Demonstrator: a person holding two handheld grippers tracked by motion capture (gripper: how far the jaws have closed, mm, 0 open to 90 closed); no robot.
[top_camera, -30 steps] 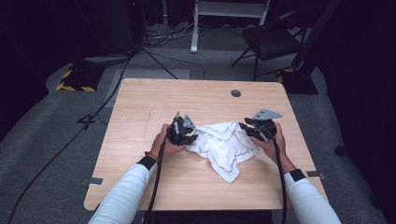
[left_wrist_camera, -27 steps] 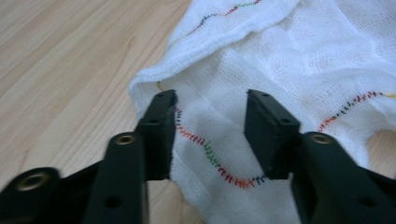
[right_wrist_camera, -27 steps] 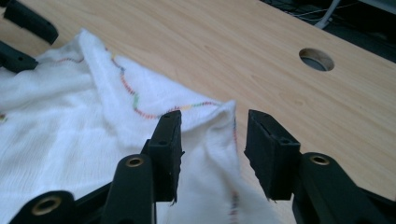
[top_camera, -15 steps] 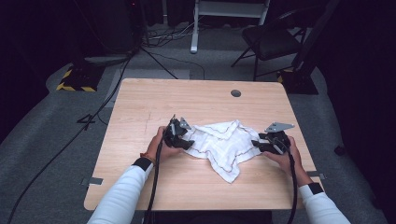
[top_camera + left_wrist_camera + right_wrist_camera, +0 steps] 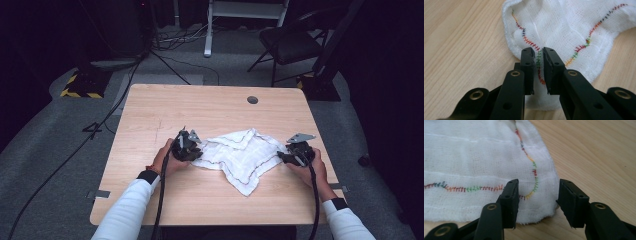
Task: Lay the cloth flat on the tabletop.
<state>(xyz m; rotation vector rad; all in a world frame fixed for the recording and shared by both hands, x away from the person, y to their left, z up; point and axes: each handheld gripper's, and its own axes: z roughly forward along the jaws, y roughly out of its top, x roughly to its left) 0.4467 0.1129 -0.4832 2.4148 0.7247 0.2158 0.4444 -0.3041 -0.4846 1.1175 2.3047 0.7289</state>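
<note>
Black jaws of the left hand-held gripper [image 5: 538,72] have just been closing and now stand narrow, pinching a fold of the white cloth [image 5: 564,30] with its multicoloured stitched hem caught between the pads. In the high view this left hand-held gripper [image 5: 192,150] sits at the cloth's left corner. The right hand-held gripper [image 5: 537,203] stands about half open, its jaws straddling the opposite corner of the cloth [image 5: 474,165]; the pads do not press on the fabric, and one jaw hangs past the edge over bare wood.

From the right hand-held gripper [image 5: 283,158] the cloth [image 5: 240,155] lies straight ahead, toward the person's left, stretched crumpled between the two hands with its long axis running left to right across the tabletop [image 5: 200,110]. A loose corner droops toward the person. The coming grip turns on that right corner lying already between the open jaws, so a plain squeeze looks sufficient.

Gripper views show the hem stitching and how each pair of jaws meets the fabric; the high view instead gives the cloth's whole outline and both forearms in white sleeves.
</note>
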